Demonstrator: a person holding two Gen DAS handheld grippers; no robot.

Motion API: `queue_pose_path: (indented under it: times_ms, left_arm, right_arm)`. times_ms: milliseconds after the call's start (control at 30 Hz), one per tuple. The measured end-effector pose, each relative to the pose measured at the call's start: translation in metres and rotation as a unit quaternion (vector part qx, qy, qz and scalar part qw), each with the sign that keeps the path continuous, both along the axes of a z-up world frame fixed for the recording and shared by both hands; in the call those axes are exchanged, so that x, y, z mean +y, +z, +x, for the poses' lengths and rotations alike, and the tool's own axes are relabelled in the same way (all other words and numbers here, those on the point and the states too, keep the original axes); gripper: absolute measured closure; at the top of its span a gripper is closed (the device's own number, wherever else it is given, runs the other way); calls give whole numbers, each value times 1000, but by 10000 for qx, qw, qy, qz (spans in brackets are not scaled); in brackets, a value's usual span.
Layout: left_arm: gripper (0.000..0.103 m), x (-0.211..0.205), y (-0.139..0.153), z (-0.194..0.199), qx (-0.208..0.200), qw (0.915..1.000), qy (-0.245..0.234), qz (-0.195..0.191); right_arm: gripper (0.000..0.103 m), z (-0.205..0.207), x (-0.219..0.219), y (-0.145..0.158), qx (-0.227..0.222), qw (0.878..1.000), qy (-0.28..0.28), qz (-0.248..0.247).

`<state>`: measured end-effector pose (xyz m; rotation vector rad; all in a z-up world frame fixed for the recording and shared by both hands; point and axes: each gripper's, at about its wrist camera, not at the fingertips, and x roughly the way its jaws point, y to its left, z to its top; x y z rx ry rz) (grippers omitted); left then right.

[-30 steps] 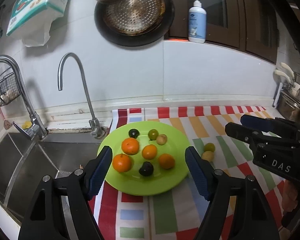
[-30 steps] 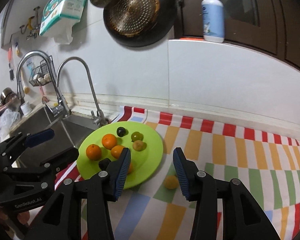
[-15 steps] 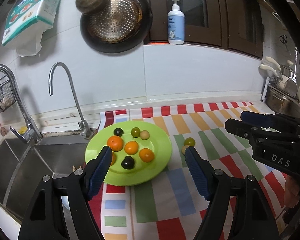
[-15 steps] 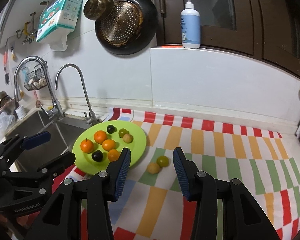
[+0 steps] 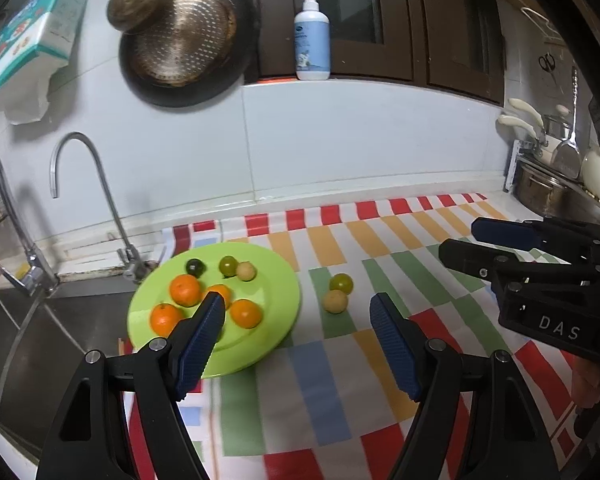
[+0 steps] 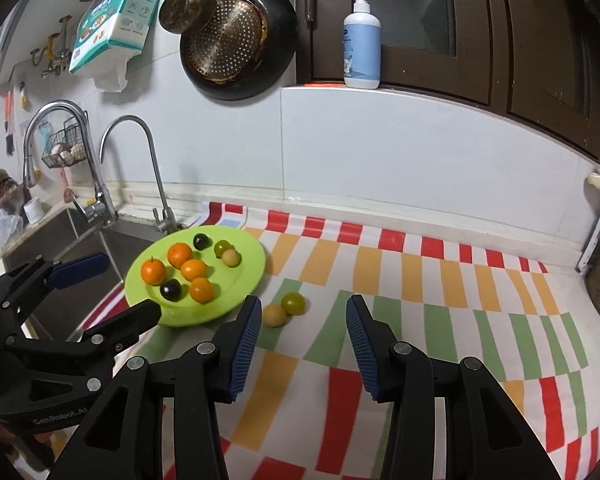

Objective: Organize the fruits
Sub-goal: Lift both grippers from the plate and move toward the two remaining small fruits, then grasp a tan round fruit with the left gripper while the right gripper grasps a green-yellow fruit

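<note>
With seven fruits already on the green plate (image 6: 256,268), move the two stragglers (green fruit (image 6: 293,303), yellow fruit (image 6: 275,315)) off the striped cloth (image 6: 420,320). Left gripper (image 5: 296,340) wide, right gripper (image 6: 300,344) narrower, both empty.

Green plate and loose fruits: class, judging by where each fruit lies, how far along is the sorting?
Done: eight fruits lie on the green plate: four oranges, two dark ones, a green and a tan.
In hand: nothing; the left tongs and right tongs are both open and empty.
Left: the green fruit and the yellow fruit, touching on the striped cloth beside the plate.
</note>
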<state>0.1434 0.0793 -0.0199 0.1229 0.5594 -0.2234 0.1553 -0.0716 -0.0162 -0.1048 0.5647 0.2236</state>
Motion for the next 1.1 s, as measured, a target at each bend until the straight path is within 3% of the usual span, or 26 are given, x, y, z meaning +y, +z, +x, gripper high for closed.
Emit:
queue_pose_path:
  times_ms: [333,1100]
  left_arm:
    - [34,-21,-11,21,65,9996,-253,94]
    - [57,-42,-74,96,1104,9913,-715,95]
  right_arm:
    - [58,17,-17,-10,124,9999,-63,-43]
    - [58,75,-31,-58,750,9970,-159,68]
